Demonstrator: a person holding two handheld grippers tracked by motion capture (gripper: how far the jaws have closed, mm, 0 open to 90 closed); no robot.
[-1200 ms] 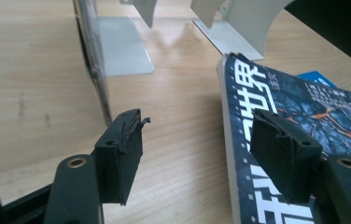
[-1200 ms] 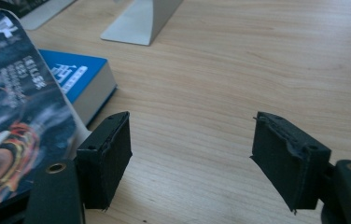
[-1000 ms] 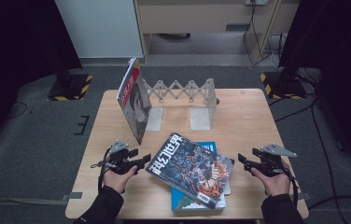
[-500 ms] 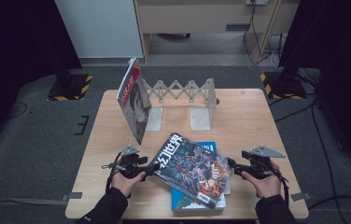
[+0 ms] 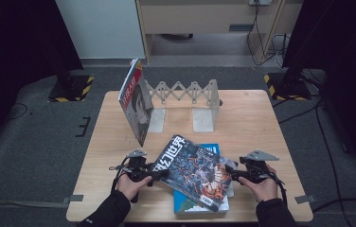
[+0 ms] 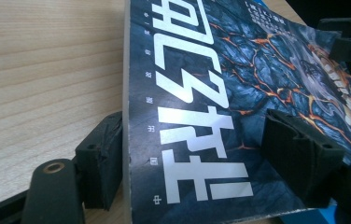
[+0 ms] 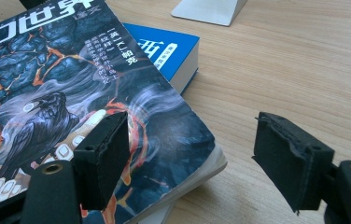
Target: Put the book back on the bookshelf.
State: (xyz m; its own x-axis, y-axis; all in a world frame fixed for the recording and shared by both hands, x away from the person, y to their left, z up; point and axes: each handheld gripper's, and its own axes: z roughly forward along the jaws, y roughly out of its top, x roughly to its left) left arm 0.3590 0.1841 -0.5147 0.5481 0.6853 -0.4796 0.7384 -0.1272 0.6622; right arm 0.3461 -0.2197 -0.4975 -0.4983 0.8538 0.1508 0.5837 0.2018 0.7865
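A dark magazine (image 5: 192, 172) with a lava-and-raven cover lies askew on a blue book (image 5: 210, 149) near the table's front edge. My left gripper (image 5: 159, 174) is open at the magazine's left corner. In the left gripper view the gripper (image 6: 199, 149) straddles the spine of the magazine (image 6: 201, 93), one jaw beside the spine and the other over the cover. My right gripper (image 5: 233, 174) is open at the magazine's right corner. In the right gripper view the gripper (image 7: 194, 144) has one jaw over the magazine (image 7: 71, 93) and the other over bare wood, with the blue book (image 7: 164, 49) beyond.
A red-topped magazine (image 5: 136, 101) stands tilted against the left end of a grey expanding rack (image 5: 185, 92) at the back of the wooden table (image 5: 252, 123). Two flat bookend plates (image 5: 203, 120) rest in front of the rack. Dark floor surrounds the table.
Both grippers have moved inward and slightly toward the front edge, closing in on the dark magazine from its left and right corners. The magazine and books have not moved.
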